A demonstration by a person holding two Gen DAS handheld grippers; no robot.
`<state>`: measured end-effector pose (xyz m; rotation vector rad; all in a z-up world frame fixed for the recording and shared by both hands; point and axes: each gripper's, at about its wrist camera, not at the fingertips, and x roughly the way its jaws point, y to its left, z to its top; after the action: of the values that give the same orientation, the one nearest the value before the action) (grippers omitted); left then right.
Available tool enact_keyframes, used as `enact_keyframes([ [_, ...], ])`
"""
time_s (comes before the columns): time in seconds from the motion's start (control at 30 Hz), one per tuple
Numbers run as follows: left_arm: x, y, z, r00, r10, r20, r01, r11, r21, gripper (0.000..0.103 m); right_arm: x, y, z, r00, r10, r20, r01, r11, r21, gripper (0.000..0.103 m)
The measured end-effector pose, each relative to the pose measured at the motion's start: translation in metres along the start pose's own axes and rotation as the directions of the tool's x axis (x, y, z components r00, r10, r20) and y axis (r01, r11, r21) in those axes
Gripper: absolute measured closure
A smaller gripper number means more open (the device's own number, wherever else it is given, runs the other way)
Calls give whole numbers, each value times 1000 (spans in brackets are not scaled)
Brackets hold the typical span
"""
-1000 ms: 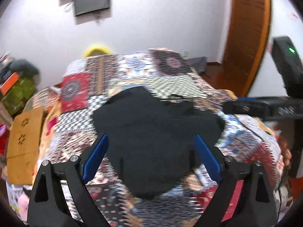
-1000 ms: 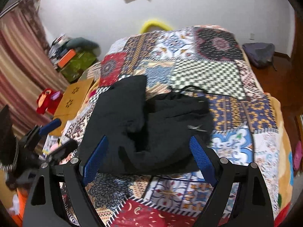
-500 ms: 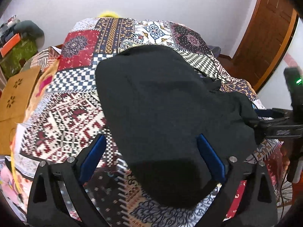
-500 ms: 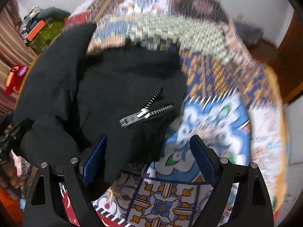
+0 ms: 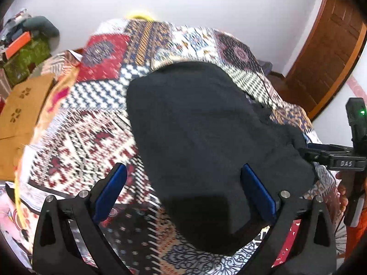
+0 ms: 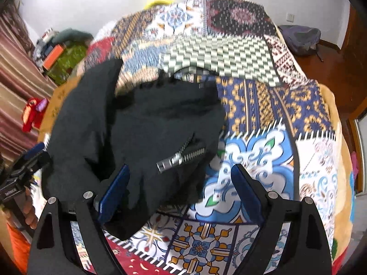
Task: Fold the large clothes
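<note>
Left gripper [image 5: 183,190]: your jaws are opening wide over the jacket's near end; nothing pinched
Right gripper [image 6: 180,183]: your jaws are opening; cloth lying between, unpressed
Jacket [image 5: 206,137]: lying crumpled on the bedspread [image 5: 91,133]; zipper [image 6: 181,155] facing the right gripper

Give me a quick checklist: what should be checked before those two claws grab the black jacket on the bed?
1. Left gripper free to take cloth: ok, its jaws are opening and the pads press on nothing.
2. Right gripper free: ok, its jaws are opening, nothing clamped.
3. Cloth between the jaws: ok, the black jacket reaches between both pairs.
4. Jacket lies flat: not ok, it is bunched, with the zipper twisted on top.
5. Space on the patchwork quilt beside it: ok.
6. Which edge each gripper would take: cannot tell, hems and sleeves are lost in the black folds.
</note>
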<state>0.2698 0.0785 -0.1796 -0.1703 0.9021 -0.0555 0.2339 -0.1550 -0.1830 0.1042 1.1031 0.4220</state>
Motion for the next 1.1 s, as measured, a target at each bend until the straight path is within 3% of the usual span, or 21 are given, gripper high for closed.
enact_keyframes([
  [0.13,0,22,9,999,-50,-15,48,995,-89,1,3,-14,12,999,49,-4,-49,997,55,15],
  [0.27,25,40,10,985,-141,-99,119,973,-199,1,33,-28,14,990,113,-89,-101,987,129,15],
  [0.43,61,54,6,926,-347,-149,275,890,-364,1,69,-42,8,959,218,-183,-171,955,243,15],
  [0.77,106,58,8,836,-521,-171,389,783,-485,0,99,-17,25,942,266,-202,-226,953,202,18],
  [0.83,107,57,7,832,-528,-167,397,779,-485,0,102,-15,28,944,264,-196,-223,952,208,23],
  [1.0,91,58,2,849,-508,-144,404,801,-442,10,83,-17,26,945,276,-173,-243,951,190,53],
  [1.1,81,59,2,854,-502,-138,405,808,-429,17,71,-11,28,951,269,-153,-244,955,166,64],
])
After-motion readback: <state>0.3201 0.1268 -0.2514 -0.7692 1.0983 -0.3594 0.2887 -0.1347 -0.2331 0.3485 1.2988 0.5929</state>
